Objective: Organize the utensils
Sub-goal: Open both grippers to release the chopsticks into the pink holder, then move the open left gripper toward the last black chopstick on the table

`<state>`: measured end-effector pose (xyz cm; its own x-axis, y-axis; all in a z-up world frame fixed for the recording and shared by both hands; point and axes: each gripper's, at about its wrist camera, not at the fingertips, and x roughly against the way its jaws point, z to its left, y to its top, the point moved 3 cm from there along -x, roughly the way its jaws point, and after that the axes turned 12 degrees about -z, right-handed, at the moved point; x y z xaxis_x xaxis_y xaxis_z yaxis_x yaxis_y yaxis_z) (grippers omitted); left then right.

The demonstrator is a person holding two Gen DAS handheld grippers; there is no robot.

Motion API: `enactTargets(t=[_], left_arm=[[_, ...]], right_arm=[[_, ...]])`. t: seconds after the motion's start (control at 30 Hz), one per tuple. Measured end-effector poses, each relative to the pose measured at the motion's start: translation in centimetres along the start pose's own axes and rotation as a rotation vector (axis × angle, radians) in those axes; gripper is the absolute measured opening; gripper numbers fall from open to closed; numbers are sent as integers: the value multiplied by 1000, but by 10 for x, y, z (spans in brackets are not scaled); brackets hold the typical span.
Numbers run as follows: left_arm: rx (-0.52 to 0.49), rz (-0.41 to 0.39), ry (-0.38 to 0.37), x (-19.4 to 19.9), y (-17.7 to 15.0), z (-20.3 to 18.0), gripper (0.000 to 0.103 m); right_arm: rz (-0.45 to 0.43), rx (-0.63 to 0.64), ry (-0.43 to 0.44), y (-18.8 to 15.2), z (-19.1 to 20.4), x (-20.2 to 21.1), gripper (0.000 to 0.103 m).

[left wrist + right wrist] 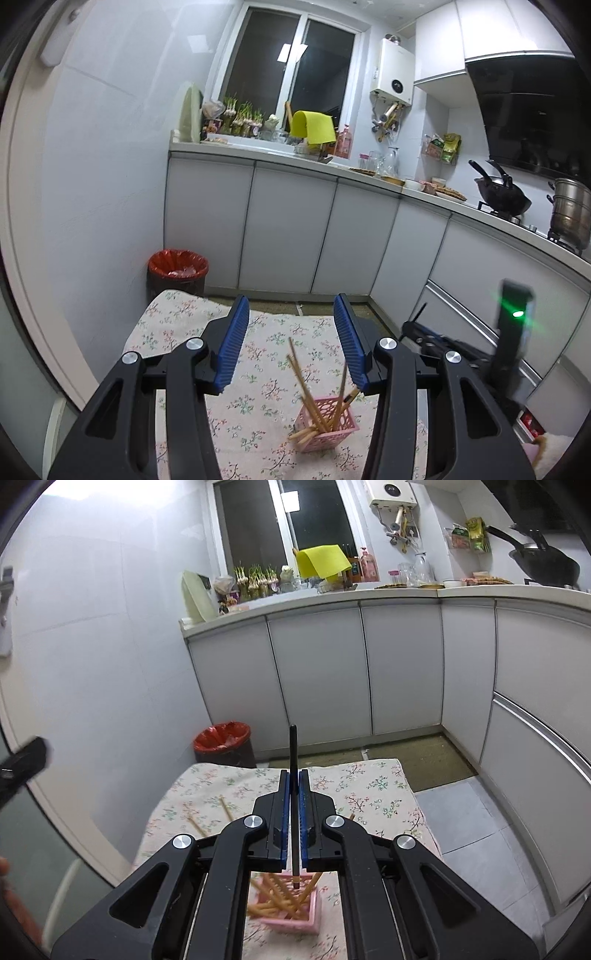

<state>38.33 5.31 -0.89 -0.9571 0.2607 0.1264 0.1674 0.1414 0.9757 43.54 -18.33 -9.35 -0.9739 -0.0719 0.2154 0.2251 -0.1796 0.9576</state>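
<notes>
A pink lattice holder [327,424] stands on the floral tablecloth [258,369] with several wooden chopsticks [299,373] leaning in it. My left gripper [291,314] is open and empty, held above and behind the holder. My right gripper [294,775] is shut on a black chopstick [293,746], held upright with its lower end just above the holder [291,912]. The right gripper also shows at the right edge of the left wrist view [424,332]. Two wooden chopsticks [225,808] lie on the cloth to the left.
White kitchen cabinets [295,229] run behind the table and along the right. A bin with a red liner [177,267] stands by the far left corner of the table. A wok [502,195] and a steel pot [570,214] sit on the stove.
</notes>
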Motion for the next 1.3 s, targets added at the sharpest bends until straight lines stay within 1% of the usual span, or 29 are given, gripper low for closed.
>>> enactTargets(t=[0.1,0.17,0.2,0.23,0.27,0.3,0.33,0.4,0.47,0.53,0.57,0.63,0.7,0.77,0.8,0.83,0.93,1.13,1.2,1.3], left_arm=[[-9,24,17,-2,-5,6,48],[-5,32,21,0,-6,7,48],[-3,31,21,3,-6,6,48],[-1,31,19,6,-5,5,48],[-1,32,16,8,-5,4,49],[-1,38,11,10,-5,0,51],[-1,42,10,11,-6,-2,52],[-8,57,13,16,-10,-8,59],[-21,79,23,19,-15,-16,59],[-34,97,29,22,-20,-23,60],[-44,105,34,25,-23,-28,63],[-57,104,51,29,-25,-34,66],[-59,102,58,36,-28,-40,73],[-60,110,62,42,-32,-45,74],[-60,114,63,44,-33,-46,74],[-62,119,64,47,-35,-48,74],[-66,121,68,57,-36,-52,76],[-81,108,85,80,-38,-62,88],[-89,109,87,86,-40,-65,93],[-99,108,92,95,-44,-67,94]], right_arm=[[39,-19,-2,-20,-4,-21,4],[46,-20,-2,-26,-5,-24,7],[41,-23,0,-26,-5,-23,12],[36,-27,2,-23,-5,-19,20],[26,-32,1,-19,-6,-12,25],[18,-34,-2,-16,-7,-7,31],[11,-37,-4,-12,-7,-1,34],[1,-36,-9,-5,-7,14,35],[0,-29,-18,-2,-7,31,41],[-7,-21,-32,0,-7,43,51],[-7,-20,-45,0,-8,52,54],[2,-28,-49,-1,-9,62,63],[15,-30,-55,-3,-10,73,68],[13,-26,-55,-4,-11,84,72],[9,-20,-61,-5,-11,91,76],[5,-18,-64,-6,-11,98,79],[9,-26,-65,-8,-12,112,80],[19,-26,-80,-15,-13,137,88],[21,-19,-89,-19,-12,144,93],[26,-6,-123,-26,-12,154,96]])
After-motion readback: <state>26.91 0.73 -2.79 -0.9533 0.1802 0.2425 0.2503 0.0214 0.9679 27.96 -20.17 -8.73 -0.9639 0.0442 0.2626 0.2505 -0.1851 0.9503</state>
